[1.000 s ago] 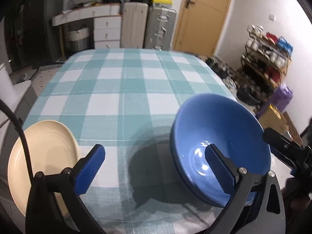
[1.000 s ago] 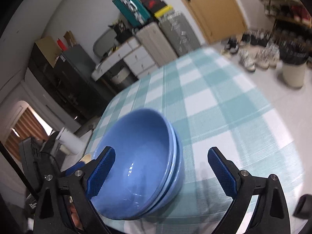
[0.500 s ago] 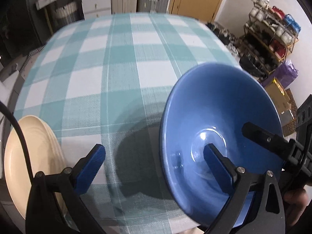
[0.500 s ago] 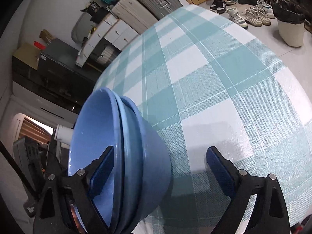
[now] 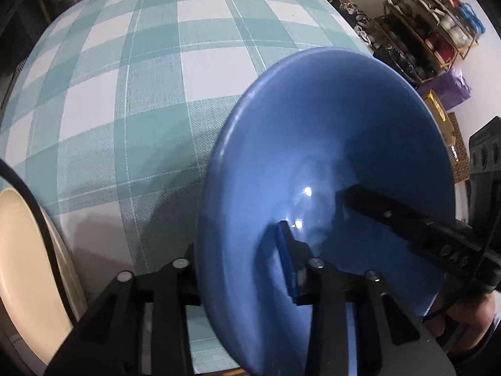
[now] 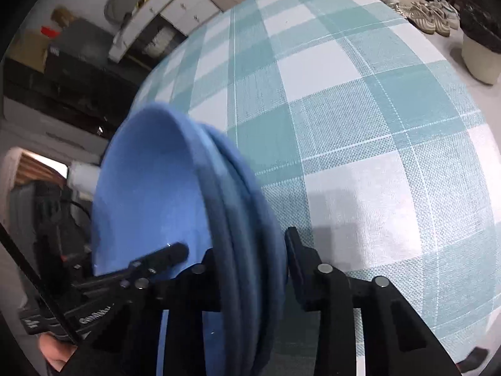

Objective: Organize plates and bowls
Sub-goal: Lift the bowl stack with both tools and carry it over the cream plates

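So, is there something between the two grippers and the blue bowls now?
No. The left gripper and the right gripper each clamp the rim of the stacked blue bowls, with nothing visible in between.

A teal-and-white checked tablecloth [image 5: 150, 100] covers the table. Beyond it stand a shoe rack [image 5: 438, 25] (crowded), white drawers [image 6: 184, 3], loose shoes [image 6: 429, 15] and a bin [image 6: 482, 53].

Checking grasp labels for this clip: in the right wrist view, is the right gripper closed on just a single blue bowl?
No. The right gripper clamps the wall of a stack of blue bowls, with several nested rims visible side by side between its fingers.
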Available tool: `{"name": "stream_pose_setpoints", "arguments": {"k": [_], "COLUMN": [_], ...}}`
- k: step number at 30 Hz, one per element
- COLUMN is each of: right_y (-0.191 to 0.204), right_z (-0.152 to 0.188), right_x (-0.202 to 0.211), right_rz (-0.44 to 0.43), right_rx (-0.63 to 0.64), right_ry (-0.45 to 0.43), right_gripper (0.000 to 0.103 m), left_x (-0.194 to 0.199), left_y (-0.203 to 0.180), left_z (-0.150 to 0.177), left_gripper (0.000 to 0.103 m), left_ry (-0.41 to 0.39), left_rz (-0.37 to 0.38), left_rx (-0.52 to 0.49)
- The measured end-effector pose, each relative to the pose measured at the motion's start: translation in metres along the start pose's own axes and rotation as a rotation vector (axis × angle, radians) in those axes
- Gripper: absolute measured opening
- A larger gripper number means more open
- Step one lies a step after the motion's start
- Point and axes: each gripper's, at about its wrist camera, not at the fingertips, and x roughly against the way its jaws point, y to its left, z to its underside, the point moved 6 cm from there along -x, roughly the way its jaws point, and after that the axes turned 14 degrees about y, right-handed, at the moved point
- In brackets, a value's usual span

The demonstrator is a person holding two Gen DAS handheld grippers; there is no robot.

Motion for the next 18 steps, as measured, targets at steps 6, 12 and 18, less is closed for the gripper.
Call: {"name": "stream_pose_setpoints", "arguments": {"k": [6, 12, 18], "right_y": [0.000, 0.008, 0.014], "right_z": [-0.002, -0.004, -0.005], "right_x": [0.004, 0.012, 0.006], "right_rz": [0.041, 0.065, 0.067], "right_rx": [0.017, 0.048, 0.057], "right_ry": [0.009, 0.002, 0.018], "right_gripper": [0.020, 0.018, 0.018], "left_x": [0.001, 0.009, 0.010], "left_y": [0.002, 0.009, 0.019], "left_z": [0.003, 0.012, 0.020], "left_gripper": [0.024, 0.023, 0.023], "left_ry": [0.013, 0.024, 0.033], "left_rz": [0.030, 0.040, 0.044], "left_rx": [0.024, 0.046, 0.064]}}
